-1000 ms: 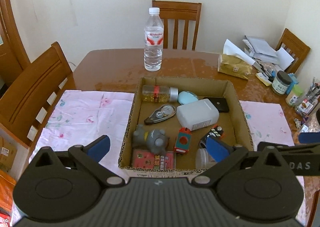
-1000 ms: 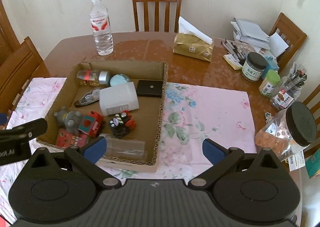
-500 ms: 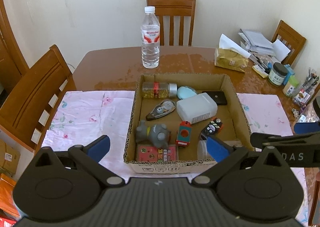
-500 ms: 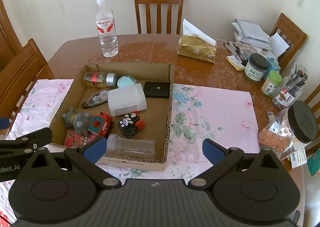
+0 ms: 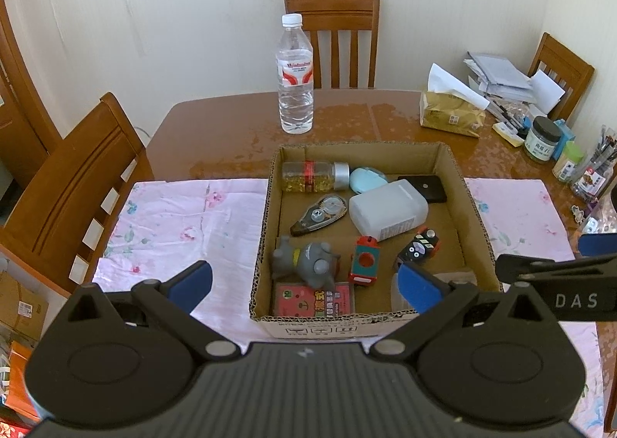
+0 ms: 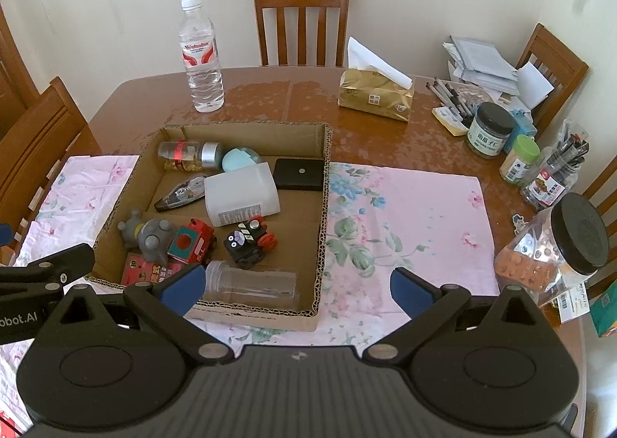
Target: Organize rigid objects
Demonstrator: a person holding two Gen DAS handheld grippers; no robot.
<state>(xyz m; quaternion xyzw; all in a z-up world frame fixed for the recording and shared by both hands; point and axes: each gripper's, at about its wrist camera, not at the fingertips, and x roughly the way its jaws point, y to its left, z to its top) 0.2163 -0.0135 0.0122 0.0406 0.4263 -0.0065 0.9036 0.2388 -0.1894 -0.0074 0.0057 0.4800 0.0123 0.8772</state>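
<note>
Both grippers hang above the near edge of the bench with their blue-padded fingers spread wide and nothing between them. The left gripper (image 5: 304,279) sits at the bottom of its own view, its right pad overlapping the near right corner of the cardboard box (image 5: 266,229). The right gripper (image 6: 295,283) fills the bottom of its view, its left pad over the box's near wall and its right pad over the pink floral cloth (image 6: 405,206).

The box lies in the middle of the left wrist frame, on the cloth. Inside it, along the far wall, lie a jar of yellow capsules (image 5: 314,176) on its side, a light blue case (image 5: 367,179) and a black square case (image 5: 423,187). A white plastic bottle (image 5: 387,211) lies tilted in the centre, with a correction tape dispenser (image 5: 318,215) to its left. Nearer the front are a grey toy figure (image 5: 306,262), a red toy train (image 5: 364,260), a black toy car (image 5: 418,247) and a red card pack (image 5: 313,301). A clear plastic jar (image 6: 250,283) lies on its side against the near wall.

Beyond the box, a water bottle (image 5: 295,75) stands upright in the upper centre. A gold tissue pack (image 5: 451,115) lies at the upper right. At the right edge of the right wrist frame is a black-lidded jar of orange pieces (image 6: 551,249).
</note>
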